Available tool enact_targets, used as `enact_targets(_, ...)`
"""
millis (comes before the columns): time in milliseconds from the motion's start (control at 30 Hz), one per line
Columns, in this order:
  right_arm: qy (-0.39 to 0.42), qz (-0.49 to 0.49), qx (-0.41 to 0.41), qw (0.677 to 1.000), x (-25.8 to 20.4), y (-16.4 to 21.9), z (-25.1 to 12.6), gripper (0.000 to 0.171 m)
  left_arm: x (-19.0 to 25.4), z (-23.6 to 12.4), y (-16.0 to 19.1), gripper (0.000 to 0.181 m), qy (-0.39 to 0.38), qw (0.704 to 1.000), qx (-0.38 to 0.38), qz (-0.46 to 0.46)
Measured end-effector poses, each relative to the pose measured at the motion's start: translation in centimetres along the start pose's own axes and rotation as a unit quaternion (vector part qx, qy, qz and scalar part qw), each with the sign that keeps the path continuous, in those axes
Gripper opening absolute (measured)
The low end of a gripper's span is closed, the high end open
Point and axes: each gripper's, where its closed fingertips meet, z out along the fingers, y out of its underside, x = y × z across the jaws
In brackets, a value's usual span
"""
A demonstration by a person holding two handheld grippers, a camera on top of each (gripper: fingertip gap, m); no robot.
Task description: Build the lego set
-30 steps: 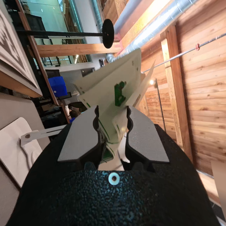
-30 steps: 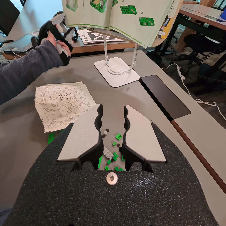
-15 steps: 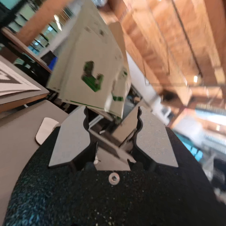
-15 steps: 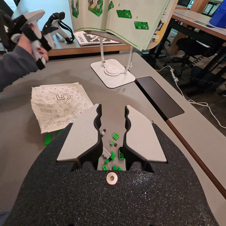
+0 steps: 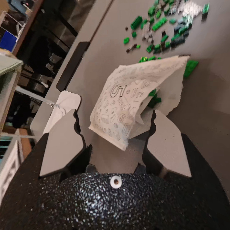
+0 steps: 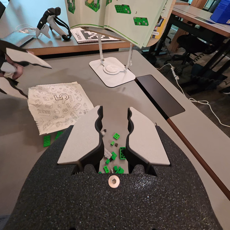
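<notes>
A white printed paper bag [image 5: 124,99] lies on the grey table [image 5: 105,43], torn end open, with green bricks showing inside. My left gripper [image 5: 114,112] is open wide just above it and holds nothing; the bag lies between and ahead of the fingers. Loose green, grey and black bricks [image 5: 161,31] are scattered beyond the bag. My right gripper [image 6: 115,109] is open and empty, hovering over loose bricks [image 6: 112,151]. The bag [image 6: 58,107] lies to its left, with the left gripper [image 6: 24,58] above the bag's far corner. The open instruction booklet [image 6: 112,14] sits on a stand.
The stand's white base [image 6: 112,74] is on the table behind the bricks. A black inset panel [image 6: 159,97] lies at the right, by the table edge. A spare gripper [image 6: 52,23] and a marker sheet [image 6: 94,36] lie on the back table. Green plates [image 6: 46,140] lie by the bag. There is about 25 cm between the tips of the two grippers.
My left gripper has left the booklet pages, swung down to the table and opened wider over the paper bag. My right gripper has stayed over the bricks.
</notes>
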Motion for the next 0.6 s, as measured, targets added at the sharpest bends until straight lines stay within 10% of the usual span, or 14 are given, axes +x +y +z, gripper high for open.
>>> enact_targets(300,0.015,-0.017,0.002,1.0,-0.6,-0.5,-1.0,0.037,0.0,1.6,-0.9,0.025,-0.057,0.986,-0.076,0.136)
enact_targets(600,0.098,-0.032,0.025,0.994,0.9,-0.5,-5.1,0.03,-3.4,1.0,-3.0,0.0,-0.086,0.989,-0.1,0.062)
